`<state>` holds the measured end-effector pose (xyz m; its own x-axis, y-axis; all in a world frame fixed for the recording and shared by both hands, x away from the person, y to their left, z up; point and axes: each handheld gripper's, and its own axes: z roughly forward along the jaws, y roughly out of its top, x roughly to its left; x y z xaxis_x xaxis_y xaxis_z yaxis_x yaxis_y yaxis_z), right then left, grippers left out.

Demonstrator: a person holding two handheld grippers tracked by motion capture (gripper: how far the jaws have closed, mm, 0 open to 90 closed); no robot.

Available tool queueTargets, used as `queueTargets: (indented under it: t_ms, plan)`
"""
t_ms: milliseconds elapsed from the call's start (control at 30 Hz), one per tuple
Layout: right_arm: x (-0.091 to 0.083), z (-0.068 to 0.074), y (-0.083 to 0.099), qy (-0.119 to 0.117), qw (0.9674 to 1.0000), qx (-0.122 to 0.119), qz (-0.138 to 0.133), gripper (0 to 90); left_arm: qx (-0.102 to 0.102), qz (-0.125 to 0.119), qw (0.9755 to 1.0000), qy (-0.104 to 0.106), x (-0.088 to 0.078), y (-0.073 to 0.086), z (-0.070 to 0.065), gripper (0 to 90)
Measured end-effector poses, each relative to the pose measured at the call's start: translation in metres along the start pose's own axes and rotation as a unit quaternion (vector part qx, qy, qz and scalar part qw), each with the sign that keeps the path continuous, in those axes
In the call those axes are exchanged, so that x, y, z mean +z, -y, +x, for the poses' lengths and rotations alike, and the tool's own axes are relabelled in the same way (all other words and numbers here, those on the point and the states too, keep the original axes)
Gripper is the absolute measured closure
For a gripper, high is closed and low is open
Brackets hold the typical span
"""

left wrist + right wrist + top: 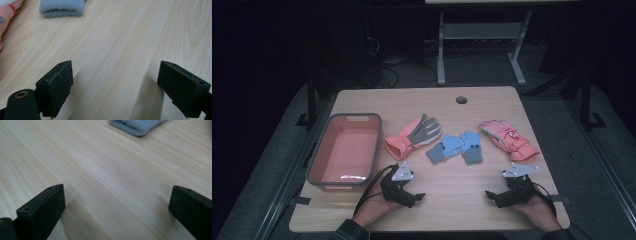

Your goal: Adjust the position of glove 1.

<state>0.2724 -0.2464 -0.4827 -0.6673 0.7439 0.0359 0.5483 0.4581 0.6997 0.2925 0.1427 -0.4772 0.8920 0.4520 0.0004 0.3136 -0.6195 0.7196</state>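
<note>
Two small blue gloves [456, 147] lie mid-worktop, between a coral-and-grey glove [413, 136] and a pink glove [508, 139]; nearer the person, the left tongs [418, 197] and right tongs [490, 194] rest wide apart, holding nothing; the pale wood-grain worktop [452, 200] also carries a pink bin [344, 150] — a dark room beyond; no readable writing.

Four gloves [455, 145] lie between pink bin [343, 150] and table [452, 200] edge.
</note>
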Motion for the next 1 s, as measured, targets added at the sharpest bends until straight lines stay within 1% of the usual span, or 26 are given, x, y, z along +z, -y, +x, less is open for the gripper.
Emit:
queueTargets:
  t_ms: [33,200,300,367,433,467,533,567,600,633,667,700,733,767,800,833,867,900,1000]
  plan:
    - [0.0,0.0,0.0,-0.001,1.0,0.0,0.0,0.2,-0.003,-0.004,1.0,0.0,0.0,0.0,0.0,12.6]
    - [0.0,0.0,0.0,-0.001,1.0,-0.002,-0.001,0.2,-0.004,-0.004,1.0,0.0,0.0,0.0,-0.001,12.6]
    - [-0.001,0.0,0.001,-0.003,1.0,-0.005,-0.002,0.5,0.0,0.001,1.0,0.002,-0.001,0.001,0.0,12.6]
    - [-0.002,0.0,0.001,-0.003,1.0,-0.004,-0.001,3.3,0.0,-0.001,1.0,0.003,-0.001,0.001,0.0,12.6]
    - [-0.004,0.0,0.0,-0.003,1.0,0.003,0.001,6.9,0.0,-0.002,1.0,0.004,-0.001,0.002,-0.001,12.6]
    - [-0.008,-0.001,-0.002,0.002,0.9999,0.013,0.005,15.5,0.001,-0.002,1.0,0.005,-0.001,0.002,-0.001,12.5]
    - [-0.01,-0.001,-0.004,0.003,0.9999,0.011,0.001,16.3,0.005,0.001,1.0,0.007,-0.002,0.002,0.001,12.6]
    - [-0.014,0.0,-0.007,0.011,0.9999,0.012,-0.001,24.5,0.007,0.001,0.9999,0.008,-0.002,0.001,0.001,12.7]
    - [-0.014,0.0,-0.007,0.011,0.9999,0.012,-0.001,24.5,0.007,0.001,0.9999,0.009,-0.002,0.002,0.001,12.7]
    - [-0.017,0.0,-0.01,0.019,0.9997,0.01,-0.01,33.2,0.007,0.001,0.9999,0.009,-0.002,0.001,0.001,12.6]
    - [-0.018,0.001,-0.011,0.021,0.9996,0.013,-0.011,37.6,0.007,0.001,0.9999,0.009,-0.002,0.001,0.001,12.6]
    - [-0.018,0.001,-0.011,0.021,0.9996,0.013,-0.011,37.6,0.008,0.0,0.9999,0.01,-0.002,0.002,0.001,12.6]
    - [-0.018,-0.001,-0.012,0.02,0.9996,0.01,-0.014,43.1,0.005,-0.003,0.9999,0.01,-0.002,0.002,0.001,12.7]
    - [-0.018,-0.001,-0.013,0.02,0.9996,0.013,-0.016,47.8,0.008,-0.001,0.9999,0.01,-0.002,0.002,0.001,12.7]
    - [-0.019,-0.002,-0.015,0.014,0.9996,0.016,-0.018,54.8,0.008,-0.001,0.9999,0.009,-0.002,0.002,0.001,12.7]
    - [-0.019,-0.002,-0.015,0.014,0.9996,0.016,-0.018,54.8,0.008,-0.001,0.9999,0.009,-0.002,0.002,0.001,12.7]
    - [-0.019,-0.003,-0.017,0.01,0.9996,0.018,-0.021,57.4,0.008,-0.001,0.9999,0.009,-0.002,0.002,0.001,12.7]
    - [-0.018,-0.003,-0.019,0.005,0.9996,0.021,-0.021,61.7,0.008,-0.001,0.9999,0.009,-0.002,0.002,0.001,12.7]
    - [-0.015,-0.005,-0.024,-0.001,0.9997,0.017,-0.017,69.9,0.008,0.0,0.9999,0.009,-0.002,0.002,0.001,12.7]
